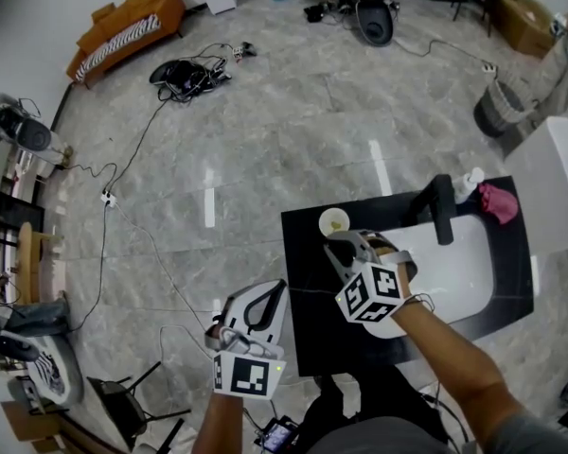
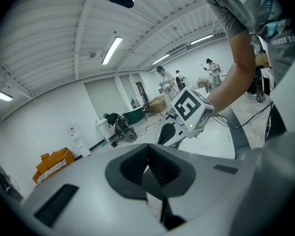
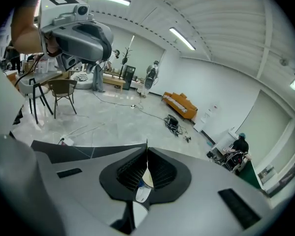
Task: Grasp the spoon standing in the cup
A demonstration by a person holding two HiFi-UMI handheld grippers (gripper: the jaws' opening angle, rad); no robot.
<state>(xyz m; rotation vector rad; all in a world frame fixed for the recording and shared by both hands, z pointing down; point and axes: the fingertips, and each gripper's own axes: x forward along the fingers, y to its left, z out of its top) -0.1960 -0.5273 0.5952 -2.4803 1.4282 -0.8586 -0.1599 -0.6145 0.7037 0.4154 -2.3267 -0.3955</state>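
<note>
The spoon (image 3: 146, 144) is made out only as a thin dark sliver nipped at the tips of the right gripper (image 1: 339, 244). That gripper's jaws are pressed together on it, just at 6 o'clock of the white cup (image 1: 324, 225), which is set near the 11 o'clock corner of the black table (image 1: 308, 339). The left gripper (image 1: 280, 287) is held off the table's edge at 7 o'clock of the cup, its jaws closed on nothing.

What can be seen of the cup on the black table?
The cup is small, round and white, yellowish inside. It stands upright on the black table near its far left corner, beside the white basin. The right gripper is close beside it, jaws together on a thin sliver, seemingly the spoon.
</note>
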